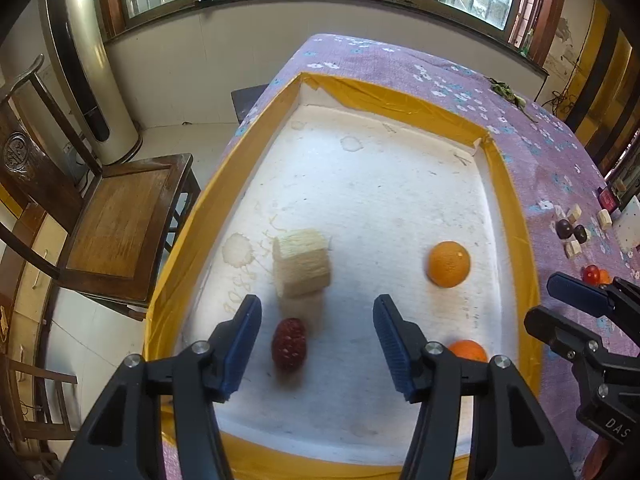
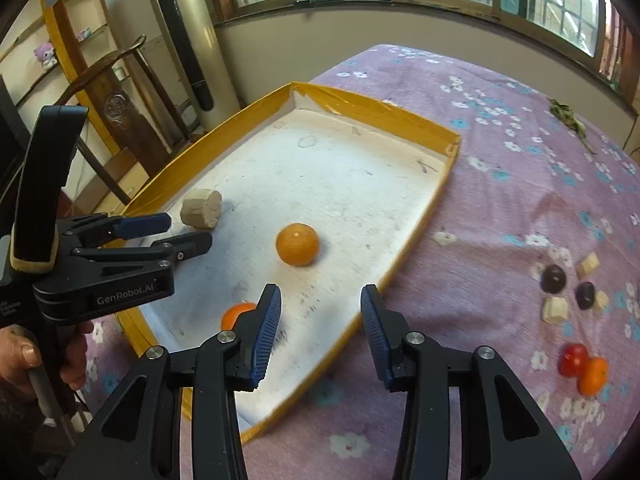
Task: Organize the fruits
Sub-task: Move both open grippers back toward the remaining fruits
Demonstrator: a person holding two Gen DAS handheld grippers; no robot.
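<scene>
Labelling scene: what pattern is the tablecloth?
Purple tablecloth with small white and blue flowers; clearest in the right wrist view.

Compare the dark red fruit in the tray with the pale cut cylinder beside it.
The dark red fruit is small, oval and deep red with pale flecks; the pale cut cylinder is larger, beige and fibrous with flat cut ends. The fruit lies between the open left hand-held gripper's fingers, untouched; the cylinder lies beyond the fingertips. Both rest on the white floor of the yellow-rimmed tray.
</scene>
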